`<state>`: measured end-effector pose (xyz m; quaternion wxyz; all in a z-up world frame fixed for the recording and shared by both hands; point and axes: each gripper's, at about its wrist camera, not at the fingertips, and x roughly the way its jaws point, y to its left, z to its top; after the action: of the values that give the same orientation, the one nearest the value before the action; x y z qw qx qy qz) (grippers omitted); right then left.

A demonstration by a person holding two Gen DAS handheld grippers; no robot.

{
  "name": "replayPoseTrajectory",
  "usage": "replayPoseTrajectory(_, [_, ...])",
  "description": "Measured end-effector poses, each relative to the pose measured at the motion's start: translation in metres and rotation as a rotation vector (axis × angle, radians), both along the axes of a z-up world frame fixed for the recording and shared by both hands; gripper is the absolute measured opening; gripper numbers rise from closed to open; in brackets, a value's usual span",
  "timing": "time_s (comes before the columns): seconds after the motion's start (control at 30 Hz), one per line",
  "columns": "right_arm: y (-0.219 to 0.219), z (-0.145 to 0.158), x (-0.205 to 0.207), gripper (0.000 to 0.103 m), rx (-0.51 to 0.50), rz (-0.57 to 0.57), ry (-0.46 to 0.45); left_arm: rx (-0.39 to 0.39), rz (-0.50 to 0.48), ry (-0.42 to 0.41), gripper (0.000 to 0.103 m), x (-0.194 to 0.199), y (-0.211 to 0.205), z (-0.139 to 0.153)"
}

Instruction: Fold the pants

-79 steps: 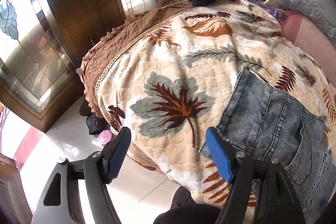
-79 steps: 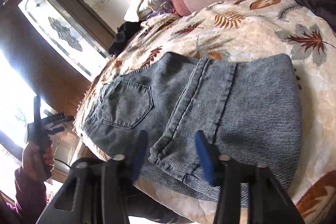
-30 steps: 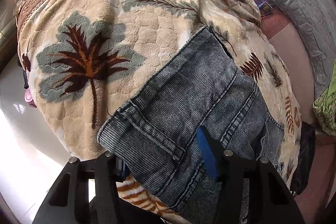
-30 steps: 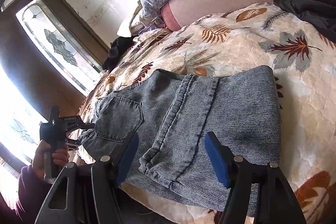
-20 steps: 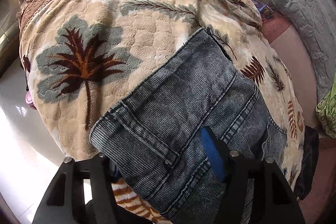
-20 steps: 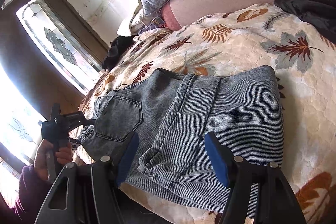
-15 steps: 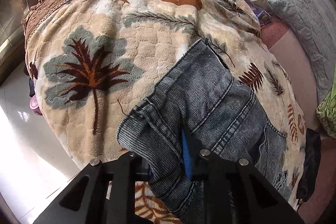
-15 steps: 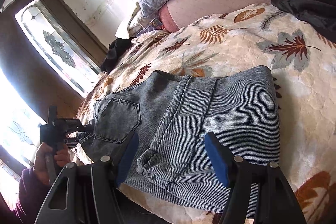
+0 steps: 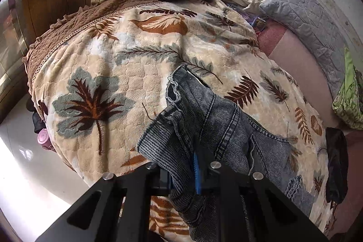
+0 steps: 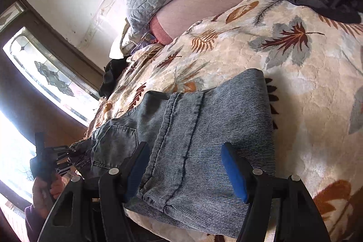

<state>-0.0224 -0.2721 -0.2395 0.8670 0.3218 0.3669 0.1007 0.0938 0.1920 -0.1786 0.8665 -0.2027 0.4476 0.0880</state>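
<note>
Now the left gripper (image 9: 183,174) has just closed its jaws on the jeans (image 10: 204,128), their waistband corner pinched between them and lifted off the blanket (image 9: 102,60); the right gripper (image 10: 186,169) hovers, jaws wide and empty, over the folded legs; the next fold looks ready.

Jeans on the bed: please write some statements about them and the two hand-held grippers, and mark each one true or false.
1. The left hand-held gripper is shut on the jeans. True.
2. The right hand-held gripper is clamped on the jeans. False: its jaws stand open around the folded edge, pads not pressing.
3. The jeans lie on a leaf-patterned blanket. True.
4. The jeans lie fully spread out, legs straight. False: they are folded over.
5. A back pocket shows on the jeans. True.
</note>
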Motion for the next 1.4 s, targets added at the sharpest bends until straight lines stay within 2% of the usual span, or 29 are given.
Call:
replayPoseTrajectory(0.13, [-0.004,-0.002,0.002,0.069,0.026,-0.005,0.009,0.06,-0.025,-0.005,0.015,0.002,-0.01,0.004])
replayPoseTrajectory(0.27, [-0.001,-0.002,0.002,0.069,0.015,0.009,0.011,0.081,0.017,0.088,0.016,0.011,0.0,-0.022])
replayPoseTrajectory(0.3, [0.001,-0.002,0.002,0.069,0.011,0.012,0.013,0.062,0.035,0.115,0.021,0.012,0.006,-0.031])
replayPoseTrajectory(0.33, [0.001,-0.002,0.002,0.069,0.012,0.015,0.015,0.043,0.048,0.14,0.031,0.014,0.011,-0.04])
replayPoseTrajectory(0.47, [0.003,-0.005,0.004,0.069,0.012,0.023,0.022,-0.044,0.1,0.181,0.047,0.013,0.028,-0.057])
replayPoseTrajectory(0.5, [0.004,-0.005,0.004,0.069,0.012,0.026,0.025,-0.062,0.117,0.188,0.058,0.013,0.032,-0.059])
replayPoseTrajectory(0.53, [0.006,-0.006,0.005,0.069,0.007,0.028,0.027,-0.085,0.135,0.191,0.064,0.013,0.036,-0.061])
replayPoseTrajectory(0.57, [0.007,-0.006,0.006,0.069,0.002,0.031,0.03,-0.117,0.146,0.188,0.064,0.013,0.04,-0.063])
replayPoseTrajectory(0.6, [0.009,-0.007,0.006,0.069,-0.002,0.036,0.032,-0.144,0.153,0.183,0.064,0.012,0.042,-0.066])
replayPoseTrajectory(0.67, [0.011,-0.007,0.007,0.069,-0.011,0.042,0.033,-0.149,0.151,0.17,0.06,0.012,0.044,-0.066])
replayPoseTrajectory(0.73, [0.013,-0.006,0.007,0.069,-0.027,0.045,0.031,-0.161,0.135,0.135,0.023,0.011,0.043,-0.062])
replayPoseTrajectory(0.83, [0.014,-0.006,0.006,0.069,-0.029,0.047,0.028,-0.175,0.13,0.11,0.015,0.01,0.042,-0.057])
replayPoseTrajectory(0.97, [0.011,-0.006,0.006,0.069,-0.022,0.039,0.026,-0.079,0.082,0.046,0.013,0.005,0.023,-0.036])
replayPoseTrajectory(1.2, [0.001,-0.002,0.004,0.069,-0.01,0.001,0.011,0.099,-0.09,-0.122,0.012,-0.006,-0.034,0.034])
replayPoseTrajectory(1.4, [-0.023,0.002,-0.005,0.069,0.018,-0.066,-0.012,0.163,-0.289,-0.255,0.012,-0.029,-0.108,0.083])
